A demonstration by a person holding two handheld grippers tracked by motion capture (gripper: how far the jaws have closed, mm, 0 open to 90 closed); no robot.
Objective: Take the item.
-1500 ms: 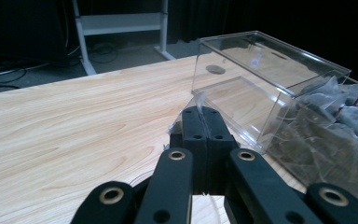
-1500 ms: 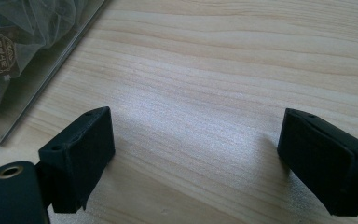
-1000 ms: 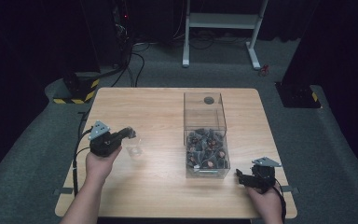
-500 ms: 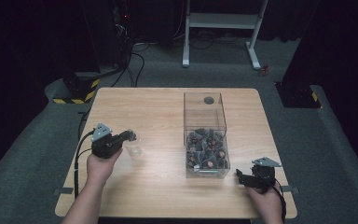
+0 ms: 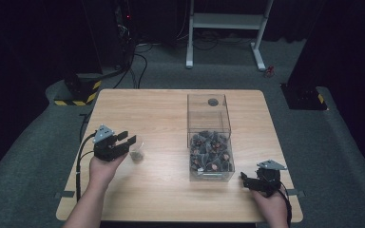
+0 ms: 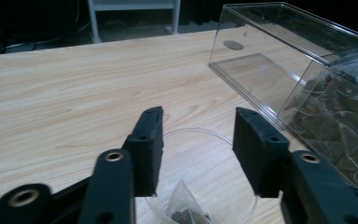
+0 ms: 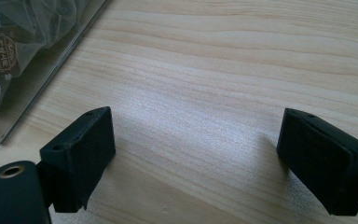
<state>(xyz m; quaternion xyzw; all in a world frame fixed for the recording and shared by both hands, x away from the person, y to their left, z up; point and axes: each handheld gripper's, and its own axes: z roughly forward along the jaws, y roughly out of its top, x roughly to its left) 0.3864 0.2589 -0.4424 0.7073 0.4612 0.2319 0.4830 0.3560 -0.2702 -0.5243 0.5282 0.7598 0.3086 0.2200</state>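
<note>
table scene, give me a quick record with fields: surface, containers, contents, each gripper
surface: wooden table
box: clear plastic box, near end filled with tea bags, far end bare
cup: small clear cup left of the box, one tea bag inside
left gripper: open, jaws on either side of the cup's rim, not closed on it
right gripper: open, low over bare table beside the box's near right corner, holding nothing

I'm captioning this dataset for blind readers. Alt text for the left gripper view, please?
Open left gripper hangs over a small clear cup holding one tea bag on a wooden table. A clear box of tea bags lies to the right.
</note>
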